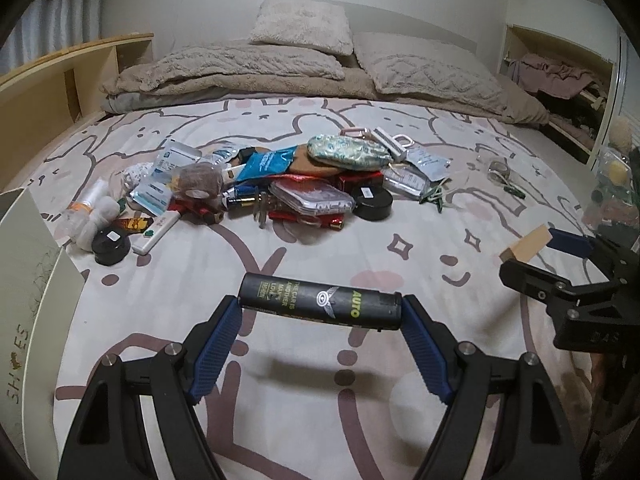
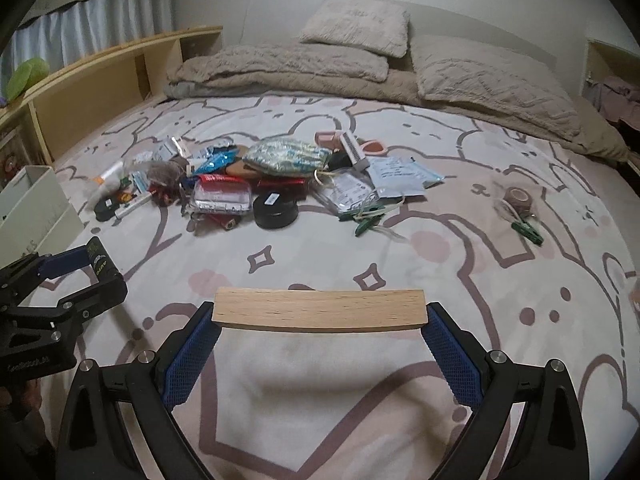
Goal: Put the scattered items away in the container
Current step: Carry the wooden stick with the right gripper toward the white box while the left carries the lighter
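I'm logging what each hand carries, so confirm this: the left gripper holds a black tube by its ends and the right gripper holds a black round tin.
Not quite. The right gripper holds a wooden block by its ends, as the right wrist view shows. The rest stands: the left gripper holds the black tube by its ends.
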A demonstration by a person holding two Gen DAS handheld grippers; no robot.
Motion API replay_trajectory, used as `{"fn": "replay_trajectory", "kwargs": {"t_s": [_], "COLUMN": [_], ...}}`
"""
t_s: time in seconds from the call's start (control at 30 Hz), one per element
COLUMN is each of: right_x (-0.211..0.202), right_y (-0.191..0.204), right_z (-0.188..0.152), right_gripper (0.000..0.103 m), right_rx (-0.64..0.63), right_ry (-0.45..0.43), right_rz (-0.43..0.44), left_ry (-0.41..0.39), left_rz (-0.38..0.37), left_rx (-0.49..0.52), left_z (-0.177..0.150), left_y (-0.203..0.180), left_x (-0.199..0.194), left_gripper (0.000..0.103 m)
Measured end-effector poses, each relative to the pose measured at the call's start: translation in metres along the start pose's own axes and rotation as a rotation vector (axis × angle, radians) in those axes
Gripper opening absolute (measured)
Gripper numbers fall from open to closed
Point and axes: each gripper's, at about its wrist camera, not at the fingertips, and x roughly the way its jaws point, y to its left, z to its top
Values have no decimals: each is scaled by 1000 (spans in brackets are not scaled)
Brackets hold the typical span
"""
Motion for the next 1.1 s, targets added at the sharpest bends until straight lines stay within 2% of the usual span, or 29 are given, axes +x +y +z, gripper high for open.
{"fn": "replay_trajectory", "kwargs": {"t_s": [0.3, 0.8, 0.93, 1.1], "right_x": [-35, -74, -80, -87], "right_y": [5, 8, 14, 19], "right_z": [-8, -22, -22, -13], "right_gripper": [99, 99, 99, 99], "right_rx": [9, 45, 32, 28], "right_ry": [-73, -126, -137, -168], "right_rz": [-36, -75, -86, -91], "left_ry": [-53, -104, -105, -163], "left_rz": [-12, -61, -37, -20], "left_rx": [-10, -6, -6, 18], "left_z": [5, 4, 5, 18], "left_y": [5, 3, 2, 1], "left_x": [-24, -61, -66, -87], "left_gripper": [80, 80, 80, 80]}}
